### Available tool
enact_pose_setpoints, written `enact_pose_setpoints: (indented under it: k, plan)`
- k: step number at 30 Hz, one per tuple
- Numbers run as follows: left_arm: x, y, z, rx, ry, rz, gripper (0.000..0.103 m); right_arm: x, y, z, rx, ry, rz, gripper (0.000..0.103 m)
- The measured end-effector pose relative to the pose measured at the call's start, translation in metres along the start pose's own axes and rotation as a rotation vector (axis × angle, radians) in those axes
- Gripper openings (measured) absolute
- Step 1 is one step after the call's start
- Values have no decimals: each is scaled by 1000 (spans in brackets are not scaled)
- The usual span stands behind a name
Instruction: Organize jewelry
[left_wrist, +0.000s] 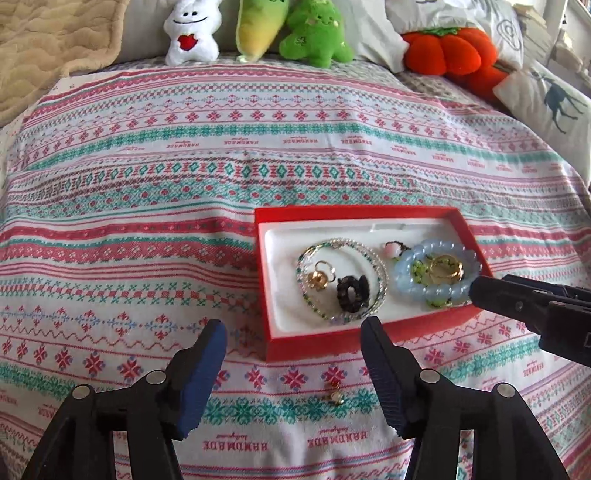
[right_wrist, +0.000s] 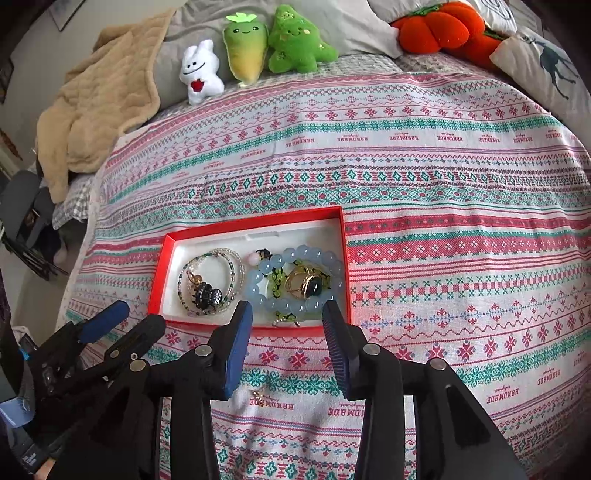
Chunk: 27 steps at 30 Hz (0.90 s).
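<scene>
A red jewelry box (left_wrist: 369, 341) (right_wrist: 255, 221) with a white lining lies on the patterned bedspread. In it are a blue bead bracelet (left_wrist: 406, 280) (right_wrist: 273, 306), a gold ring (left_wrist: 445, 271) (right_wrist: 301, 286), a thin beaded necklace (left_wrist: 306, 254) (right_wrist: 232, 258) and a black piece (left_wrist: 352, 291) (right_wrist: 207, 295). A small gold earring (left_wrist: 336, 396) (right_wrist: 258, 398) lies on the cloth in front of the box. My left gripper (left_wrist: 295, 338) (right_wrist: 122, 325) is open and empty, just before the box's near edge. My right gripper (right_wrist: 288, 321) (left_wrist: 476, 288) is open and empty at the box's near right corner.
Plush toys stand along the back: a white bunny (left_wrist: 192, 33), a green-yellow one (left_wrist: 260, 26), a green one (left_wrist: 314, 33) and an orange pumpkin (left_wrist: 450, 51). A tan blanket (right_wrist: 99, 99) lies at the back left, a deer pillow (left_wrist: 554, 99) at the right.
</scene>
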<state>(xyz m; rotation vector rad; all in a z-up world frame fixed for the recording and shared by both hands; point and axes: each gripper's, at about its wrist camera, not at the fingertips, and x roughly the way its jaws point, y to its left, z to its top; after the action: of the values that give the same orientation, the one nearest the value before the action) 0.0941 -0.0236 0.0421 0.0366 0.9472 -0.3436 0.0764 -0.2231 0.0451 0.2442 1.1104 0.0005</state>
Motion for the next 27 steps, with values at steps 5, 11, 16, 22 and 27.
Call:
enact_pose_setpoints:
  k: [5, 11, 16, 22, 27]
  plan:
    - [6, 20, -14, -68, 120, 50, 68, 9, -2, -20, 18, 97, -28, 42]
    - [8, 27, -26, -118, 196, 37, 68, 22, 15, -39, 4, 188, 11, 41]
    - [6, 21, -32, -101, 201, 33, 67, 41, 31, -46, -18, 238, 14, 26]
    - [8, 19, -35, -108, 207, 20, 59, 68, 33, -48, -12, 256, -15, 11]
    - [17, 14, -32, -125, 231, -50, 43, 54, 28, -43, -23, 225, -19, 10]
